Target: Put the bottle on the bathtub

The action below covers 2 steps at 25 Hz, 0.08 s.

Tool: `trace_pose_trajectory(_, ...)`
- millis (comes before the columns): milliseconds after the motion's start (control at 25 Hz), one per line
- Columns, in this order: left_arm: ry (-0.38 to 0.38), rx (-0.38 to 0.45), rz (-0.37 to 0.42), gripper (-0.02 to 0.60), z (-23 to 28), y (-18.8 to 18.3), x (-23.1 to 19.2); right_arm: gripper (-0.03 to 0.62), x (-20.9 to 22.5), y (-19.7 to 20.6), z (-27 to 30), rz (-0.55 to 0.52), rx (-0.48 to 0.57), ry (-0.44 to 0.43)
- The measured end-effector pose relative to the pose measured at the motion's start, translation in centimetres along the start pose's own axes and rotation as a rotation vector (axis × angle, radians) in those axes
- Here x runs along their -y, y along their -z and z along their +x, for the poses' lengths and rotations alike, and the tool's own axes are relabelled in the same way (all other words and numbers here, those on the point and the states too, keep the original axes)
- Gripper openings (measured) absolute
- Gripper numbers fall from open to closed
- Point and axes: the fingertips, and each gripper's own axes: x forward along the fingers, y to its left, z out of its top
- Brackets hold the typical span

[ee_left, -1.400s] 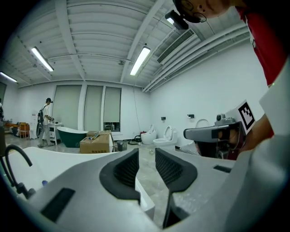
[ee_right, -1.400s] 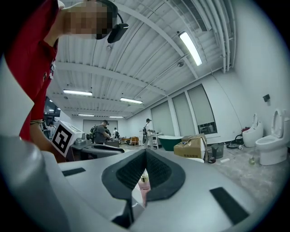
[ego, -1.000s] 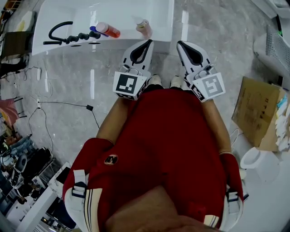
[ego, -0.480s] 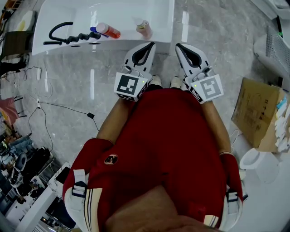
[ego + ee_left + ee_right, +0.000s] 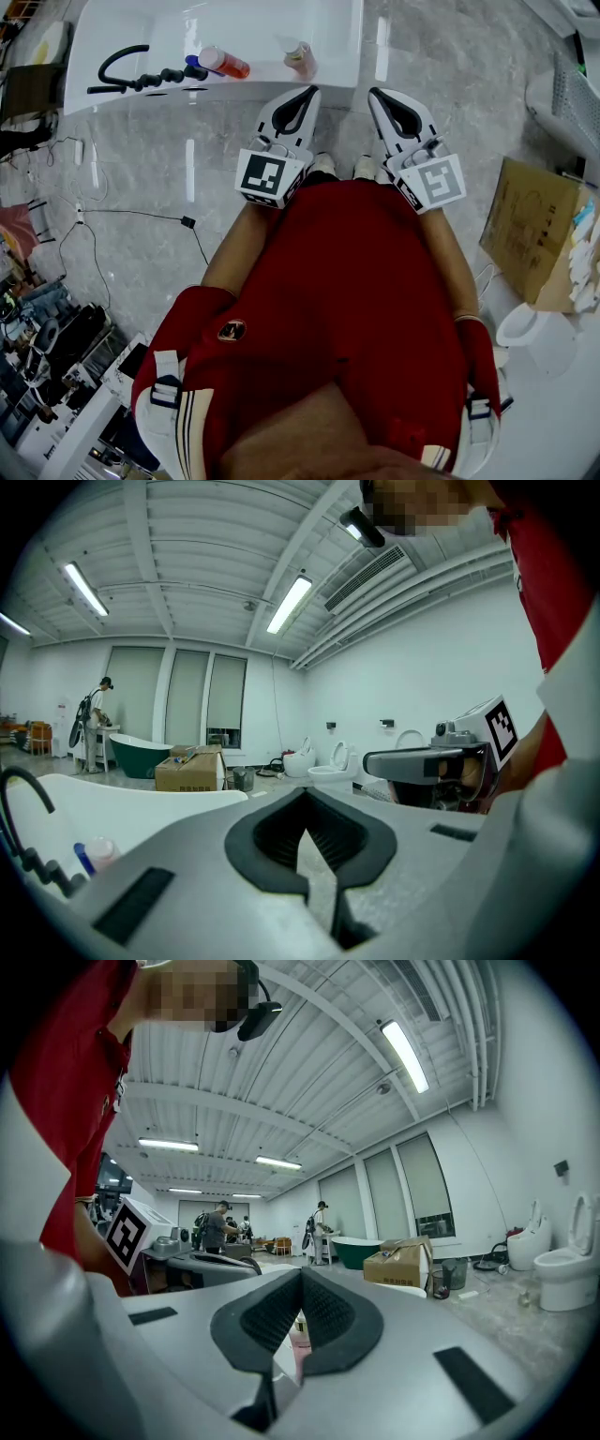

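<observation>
Left gripper (image 5: 308, 88) and right gripper (image 5: 374, 92) both closed and empty, and we've got the small pinkish bottle (image 5: 298, 58) on the bathtub (image 5: 330, 66) rim, just ahead of our left (the nearer one).

Bright, even light up top in the head view, white glare streaking the bathtub (image 5: 225, 28) rim and the glossy floor (image 5: 141, 187) just below it. Further down from the bathtub the frame dims, and the red shirt (image 5: 356, 281) goes murky and soft at the bottom edge. Over to the gripper views: a ceiling tube (image 5: 289, 602) burns out white on the left, another tube (image 5: 405, 1042) on the right, straight ceiling lines bow hard, black vignette eats every corner, and whatever sits nearest the lens looks soft.
</observation>
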Motion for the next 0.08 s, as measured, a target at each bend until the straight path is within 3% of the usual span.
trace_pose_trajectory(80,0.0,0.003,0.0,0.008,0.14,0.0,-0.47,-0.006,0.07,0.09,0.43,-0.001,-0.001,0.001)
